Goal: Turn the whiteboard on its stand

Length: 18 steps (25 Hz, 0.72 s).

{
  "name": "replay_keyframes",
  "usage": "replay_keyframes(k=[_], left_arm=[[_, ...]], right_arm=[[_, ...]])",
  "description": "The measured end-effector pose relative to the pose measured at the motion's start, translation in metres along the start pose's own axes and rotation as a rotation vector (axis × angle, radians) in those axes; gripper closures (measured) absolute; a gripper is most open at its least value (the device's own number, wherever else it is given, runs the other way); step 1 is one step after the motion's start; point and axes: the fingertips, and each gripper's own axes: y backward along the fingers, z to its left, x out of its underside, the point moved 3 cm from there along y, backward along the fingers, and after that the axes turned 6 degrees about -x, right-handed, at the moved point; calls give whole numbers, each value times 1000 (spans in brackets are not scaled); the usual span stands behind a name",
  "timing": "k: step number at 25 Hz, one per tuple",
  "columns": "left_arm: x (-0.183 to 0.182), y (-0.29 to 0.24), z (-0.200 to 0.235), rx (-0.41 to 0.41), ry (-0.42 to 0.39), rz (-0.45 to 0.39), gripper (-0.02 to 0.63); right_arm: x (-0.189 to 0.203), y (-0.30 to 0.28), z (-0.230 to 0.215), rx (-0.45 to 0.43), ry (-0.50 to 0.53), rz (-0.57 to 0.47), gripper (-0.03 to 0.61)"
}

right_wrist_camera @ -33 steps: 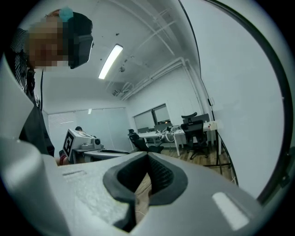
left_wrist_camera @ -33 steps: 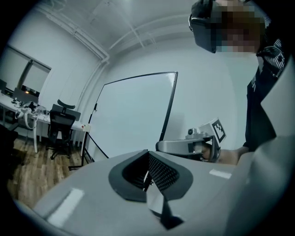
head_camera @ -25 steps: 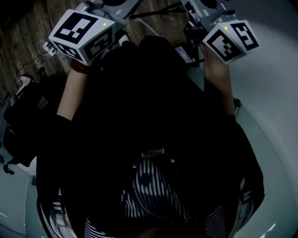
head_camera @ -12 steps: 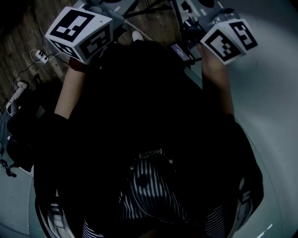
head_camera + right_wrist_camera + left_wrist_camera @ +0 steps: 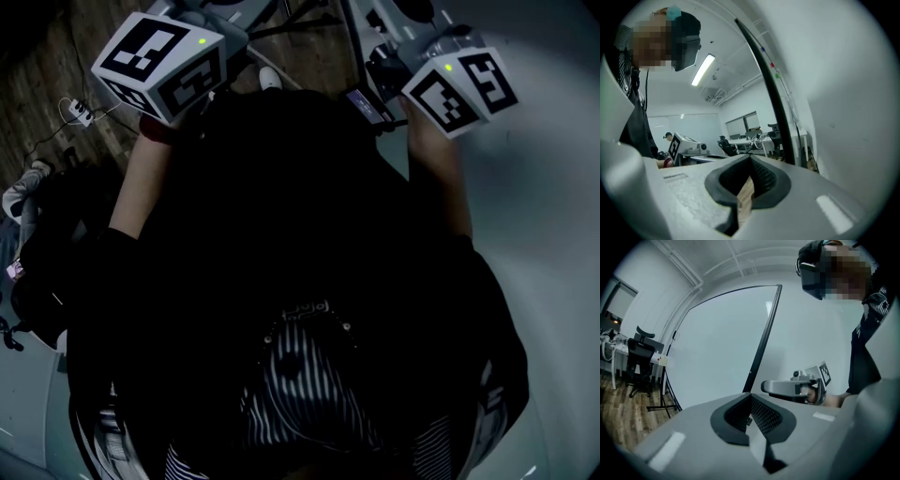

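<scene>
Plainly, both tools are held up in front of the person's dark jacket (image 5: 281,206), marker cubes uppermost. The left gripper (image 5: 750,397) has its fingers together at the tips, with nothing clamped between them; only pale background shows through the slit behind the tips. Ahead of it stands the whiteboard (image 5: 717,343), upright on its stand (image 5: 665,397), whose black legs rest on the wooden floor (image 5: 628,416). The board's black frame (image 5: 765,336) rises from behind the fingers and leans toward the upper right in this wide view. The right gripper (image 5: 750,159) likewise has its fingers closed tip to tip and holds nothing; floorboards show through the gap behind them. The whiteboard fills the right side of that gripper's view, very near, its dark frame edge running up just beside the fingers; whether it touches them I cannot tell. From the head view, the board's pale face lies along the person's right, next to the right gripper. An office chair (image 5: 640,357) and a bench (image 5: 611,344) stand beyond the board's left edge.
</scene>
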Motion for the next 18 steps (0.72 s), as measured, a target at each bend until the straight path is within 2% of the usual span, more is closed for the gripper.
replay_keyframes(k=[2,6,14,18], left_arm=[[0,-1,-5,-5,-2,0,609],[-10,-2,-8,-21,-2,-9,609],[2,1,0,-36,4,-7,609],[-1,10,1,-49,6,-11,609]], right_arm=[[-3,10,-4,14,3,-16,577],[-12,19,-7,46,85,3,577],[2,17,-25,165,103,-1,575],[-1,18,-26,183,133,8,572]])
